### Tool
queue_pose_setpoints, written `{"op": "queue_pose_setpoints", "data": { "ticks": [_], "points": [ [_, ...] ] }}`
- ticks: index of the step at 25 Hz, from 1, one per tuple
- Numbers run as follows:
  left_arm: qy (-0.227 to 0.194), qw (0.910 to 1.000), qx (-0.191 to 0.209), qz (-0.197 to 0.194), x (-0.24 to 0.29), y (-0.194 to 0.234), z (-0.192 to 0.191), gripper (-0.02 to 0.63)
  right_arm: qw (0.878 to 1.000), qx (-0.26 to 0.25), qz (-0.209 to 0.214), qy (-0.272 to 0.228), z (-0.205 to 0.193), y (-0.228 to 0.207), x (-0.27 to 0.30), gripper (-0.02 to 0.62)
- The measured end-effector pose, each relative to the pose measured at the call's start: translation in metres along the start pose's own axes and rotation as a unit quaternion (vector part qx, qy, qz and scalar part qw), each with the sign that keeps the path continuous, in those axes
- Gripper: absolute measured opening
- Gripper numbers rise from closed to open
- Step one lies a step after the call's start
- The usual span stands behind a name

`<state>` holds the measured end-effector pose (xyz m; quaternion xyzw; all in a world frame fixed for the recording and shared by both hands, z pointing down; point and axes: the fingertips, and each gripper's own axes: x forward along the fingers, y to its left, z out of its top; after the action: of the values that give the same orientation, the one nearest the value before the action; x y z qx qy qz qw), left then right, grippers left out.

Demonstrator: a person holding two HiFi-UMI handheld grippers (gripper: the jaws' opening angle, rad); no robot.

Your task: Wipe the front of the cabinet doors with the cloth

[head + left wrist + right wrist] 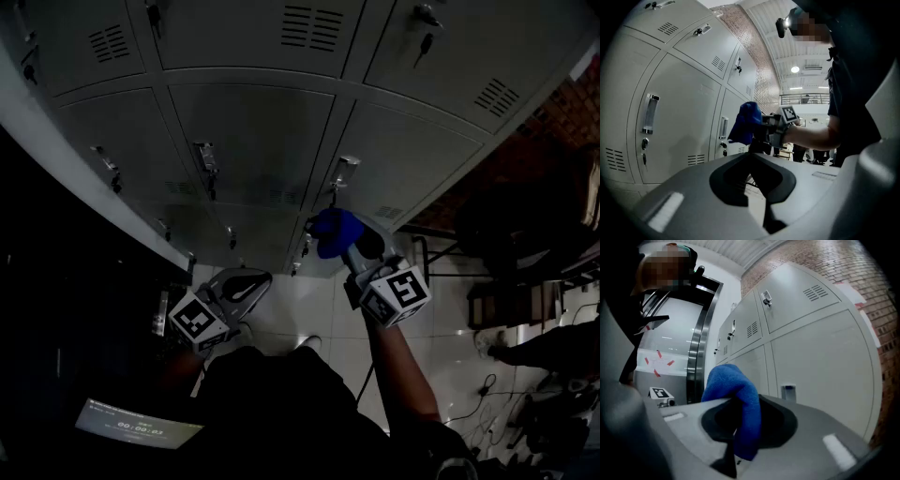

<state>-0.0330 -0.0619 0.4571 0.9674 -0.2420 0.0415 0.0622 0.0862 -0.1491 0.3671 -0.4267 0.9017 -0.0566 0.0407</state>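
Grey metal cabinet doors (pixel 253 141) with handles and vents fill the top of the head view. My right gripper (pixel 345 246) is shut on a blue cloth (pixel 333 232), held close to a lower door below a handle (pixel 343 172); whether the cloth touches the door I cannot tell. In the right gripper view the cloth (pixel 736 394) hangs folded over the jaws of the right gripper (pixel 738 406), with the doors (pixel 820 362) to the right. My left gripper (pixel 244 283) is lower and to the left, shut and empty. The left gripper view shows the left gripper (pixel 752 158), the cloth (pixel 746 122) and the doors (pixel 684 126).
A brick wall (pixel 562 103) adjoins the cabinets on the right. Dark chairs and a table (pixel 506 300) stand on the tiled floor (pixel 309 309), with a person's shoes (pixel 487 345) and cables (pixel 487 386) nearby. A lit screen (pixel 136 429) sits at bottom left. A steel door frame (pixel 696 362) stands beyond.
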Motion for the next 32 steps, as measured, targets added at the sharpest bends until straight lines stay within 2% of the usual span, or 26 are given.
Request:
{"op": "queue_pose_setpoints", "data": {
  "ticks": [6, 13, 23, 26, 32],
  "points": [
    [-0.001, 1.0000, 0.002, -0.005, -0.006, -0.004, -0.003, -0.005, 0.998, -0.030, -0.048, -0.012, 0.063, -0.049, 0.028, 0.069],
    [-0.006, 0.9999, -0.007, 0.006, -0.014, 0.002, -0.003, -0.005, 0.995, -0.065, -0.079, -0.001, 0.106, -0.075, 0.058, 0.069],
    [0.002, 0.9999, -0.008, 0.010, -0.010, 0.013, 0.000, -0.005, 0.993, -0.071, -0.089, 0.027, 0.115, -0.083, 0.069, 0.069],
    [-0.008, 1.0000, -0.004, -0.002, -0.003, 0.014, 0.005, -0.005, 0.992, -0.071, -0.103, 0.026, 0.116, -0.093, 0.060, 0.069],
    [-0.001, 0.9999, 0.002, -0.017, 0.008, 0.014, 0.005, -0.005, 0.989, -0.065, -0.135, 0.021, 0.119, -0.124, 0.030, 0.069]
  ]
}}
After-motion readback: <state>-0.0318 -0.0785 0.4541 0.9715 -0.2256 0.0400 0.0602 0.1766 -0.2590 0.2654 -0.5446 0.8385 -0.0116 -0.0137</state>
